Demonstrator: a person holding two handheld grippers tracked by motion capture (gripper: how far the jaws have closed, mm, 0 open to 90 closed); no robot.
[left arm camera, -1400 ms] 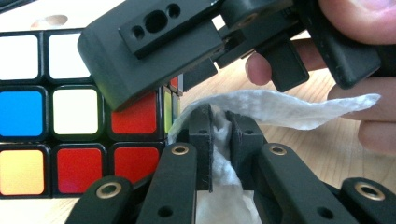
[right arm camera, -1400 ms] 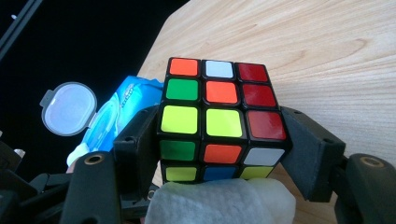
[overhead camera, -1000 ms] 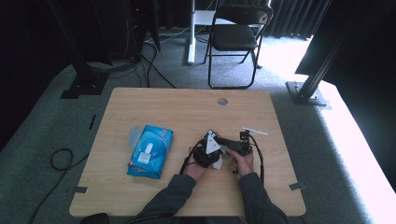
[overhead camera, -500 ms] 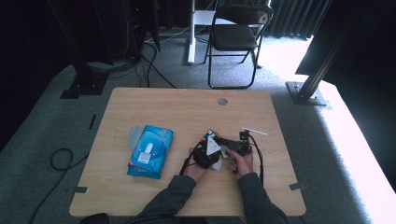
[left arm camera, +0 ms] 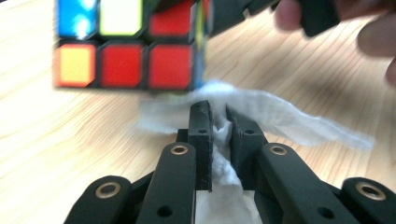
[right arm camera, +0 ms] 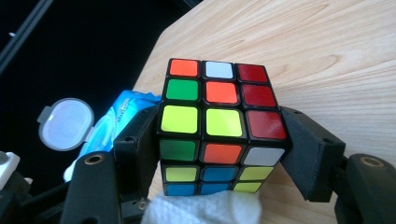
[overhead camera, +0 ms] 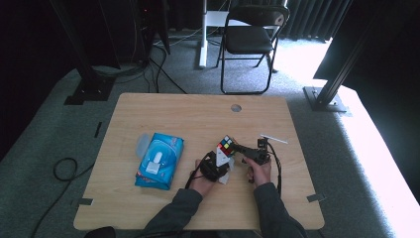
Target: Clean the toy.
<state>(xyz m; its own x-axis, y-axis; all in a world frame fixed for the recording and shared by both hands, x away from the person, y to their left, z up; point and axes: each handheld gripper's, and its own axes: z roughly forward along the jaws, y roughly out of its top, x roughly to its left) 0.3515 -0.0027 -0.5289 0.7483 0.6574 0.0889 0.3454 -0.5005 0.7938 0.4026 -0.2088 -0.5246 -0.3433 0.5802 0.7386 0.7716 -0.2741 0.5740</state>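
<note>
A scrambled Rubik's cube [right arm camera: 217, 126] sits between the jaws of my right gripper [right arm camera: 219, 135], which is shut on its sides and holds it just above the wooden table. In the high view the cube [overhead camera: 227, 146] is at the table's middle, with the right gripper [overhead camera: 237, 148] coming in from its right. My left gripper [left arm camera: 219, 109] is shut on a crumpled white wipe [left arm camera: 261, 116], right below the cube [left arm camera: 126, 46]. From above, the left gripper [overhead camera: 220, 161] sits at the cube's near side, and the wipe [overhead camera: 224, 176] hangs under it.
A blue pack of wet wipes [overhead camera: 159, 159] lies left of the hands, its round lid [right arm camera: 65, 123] flipped open. A thin white stick [overhead camera: 274, 139] lies right of the right gripper. The table [overhead camera: 148, 114] has a cable hole [overhead camera: 236, 107] at the back. A folding chair [overhead camera: 250, 39] stands beyond.
The left gripper with the wipe has shifted slightly, and the cube's coloured top shows more plainly now. The right gripper and the cube have kept still.
</note>
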